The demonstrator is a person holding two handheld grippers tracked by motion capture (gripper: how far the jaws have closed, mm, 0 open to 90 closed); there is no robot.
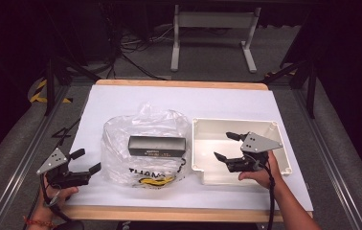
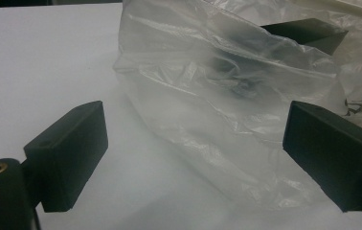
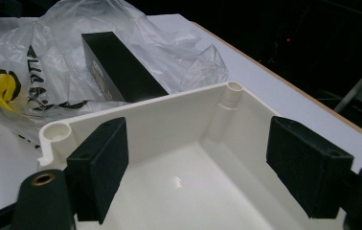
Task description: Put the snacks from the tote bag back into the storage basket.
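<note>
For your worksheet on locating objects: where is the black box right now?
In the high view the black box lies on the crumpled clear plastic bag at the table's middle, just left of the white bin.

Bare desk [image 1: 121, 98] lies open along the far and left edges. The crumpled plastic bag [image 1: 121, 148] bearing a black box [image 1: 157, 145] blocks the middle, nearly touching the white bin [image 1: 208, 125] at right.

Black box [image 1: 157, 145] lying flat atop crumpled clear bag [image 1: 121, 143], beside empty white bin [image 1: 208, 129].
</note>
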